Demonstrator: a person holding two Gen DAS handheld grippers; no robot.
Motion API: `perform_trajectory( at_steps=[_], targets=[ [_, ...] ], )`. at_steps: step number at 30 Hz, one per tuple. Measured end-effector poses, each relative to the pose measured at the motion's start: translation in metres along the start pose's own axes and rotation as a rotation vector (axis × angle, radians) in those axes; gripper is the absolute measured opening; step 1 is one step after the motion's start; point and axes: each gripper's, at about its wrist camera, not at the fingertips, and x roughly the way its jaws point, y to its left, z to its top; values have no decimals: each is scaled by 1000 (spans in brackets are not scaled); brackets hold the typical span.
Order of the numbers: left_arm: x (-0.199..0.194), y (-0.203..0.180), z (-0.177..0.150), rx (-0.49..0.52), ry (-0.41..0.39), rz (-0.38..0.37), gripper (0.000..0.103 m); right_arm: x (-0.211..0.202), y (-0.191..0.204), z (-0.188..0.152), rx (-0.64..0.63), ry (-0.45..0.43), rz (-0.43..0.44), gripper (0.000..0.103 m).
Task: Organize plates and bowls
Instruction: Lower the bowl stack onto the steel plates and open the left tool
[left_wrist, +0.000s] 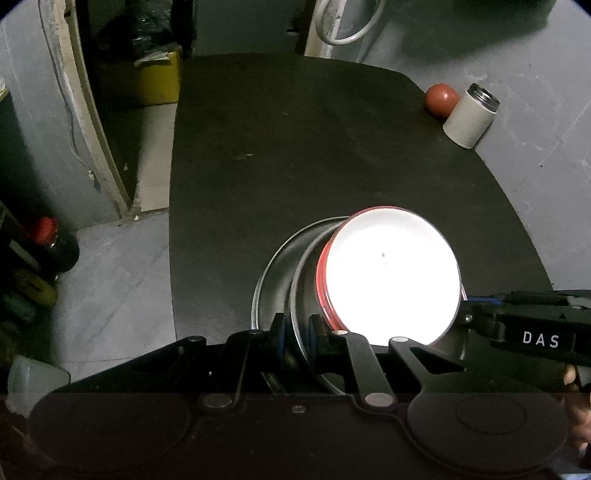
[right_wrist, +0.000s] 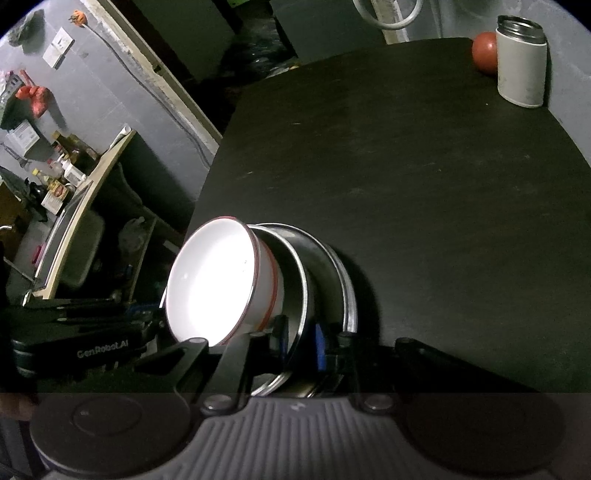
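Left gripper (left_wrist: 295, 334): nearly closed, 2 blue-padded fingers (left_wrist: 279, 332) clamped on the thin rim of a steel plate (left_wrist: 306, 291) at its near edge. Behind that plate, a second steel plate (left_wrist: 271, 273), its rim also running down toward the jaws; whether gripped as well, cannot tell. White enamel bowl (left_wrist: 388, 277) with a red band under its rim, resting tilted in the front steel plate, its opening toward the right.

Right gripper (right_wrist: 300, 343): likewise nearly closed, 1 blue pad on either side of a steel plate's (right_wrist: 295, 273) rim, grasping it. White enamel bowl (right_wrist: 212, 280) seen here just left of the fingers, leaning against the plate, a further steel rim (right_wrist: 349, 288) behind.

Whole stack at the near edge of a black table (left_wrist: 314, 147), held between both grippers from opposite sides.

Readable writing: "DAS" in white letters on the right gripper's body, at the right edge of the left wrist view; "GenRobot.AI" on the left gripper's body, low at left in the right wrist view.

At the table's far right corner: white canister (left_wrist: 470, 116) with a steel threaded mouth, upright, and a red round object (left_wrist: 440, 99) just behind it, touching or nearly so.
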Motion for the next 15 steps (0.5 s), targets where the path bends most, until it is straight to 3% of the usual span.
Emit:
perform_trajectory(
  at_steps=[15],
  targets=[
    [-4,-2,-2,-25,-17,50,22,-1,2,2,-54,2,-25,23]
  ],
)
